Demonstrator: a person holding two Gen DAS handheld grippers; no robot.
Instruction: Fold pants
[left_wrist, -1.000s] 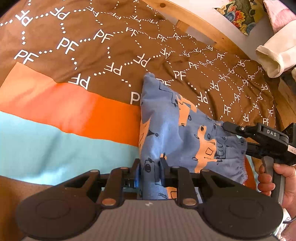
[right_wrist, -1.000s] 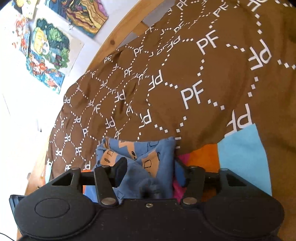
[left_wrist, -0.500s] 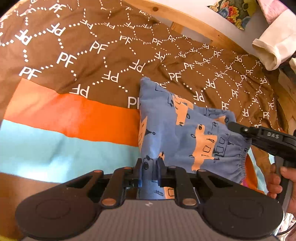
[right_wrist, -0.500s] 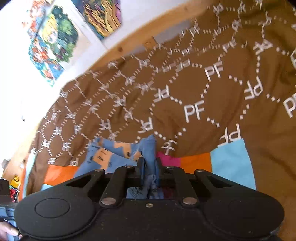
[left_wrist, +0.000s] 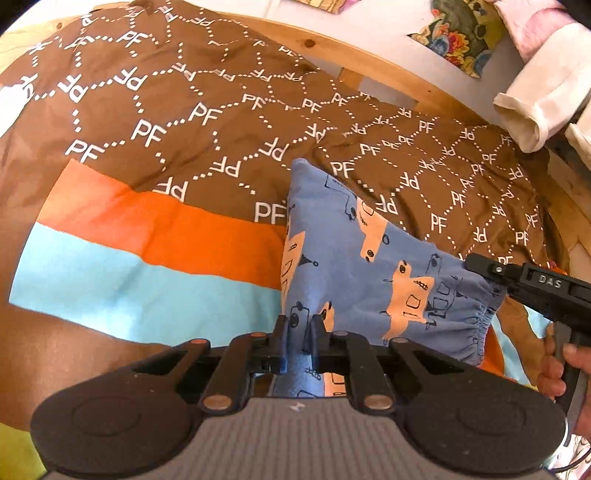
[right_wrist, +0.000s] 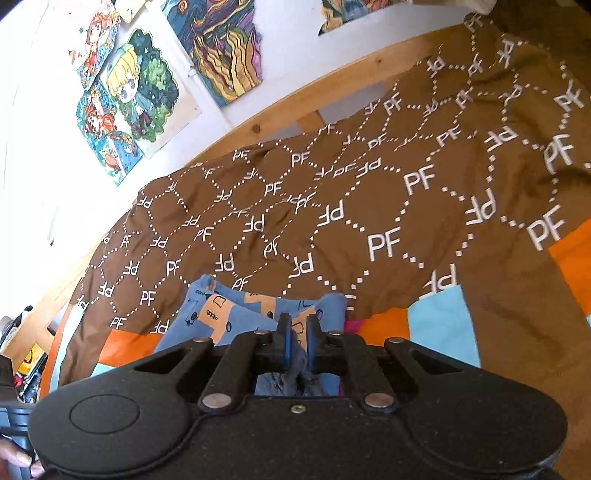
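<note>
I have both claws, left gripper (left_wrist: 298, 334) and right gripper (right_wrist: 298, 341), clamped on the blue cartoon-print cotton pants (left_wrist: 373, 280), having just closed; mid-fold, next I carry this edge across the brown patterned bedspread (left_wrist: 207, 122).

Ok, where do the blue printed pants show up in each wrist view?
Left wrist: the blue pants fill centre to lower right, pinched in the left gripper.
Right wrist: bottom centre, bunched in the right gripper.
Shared landmark: the brown PF-print bedcover behind them.
</note>
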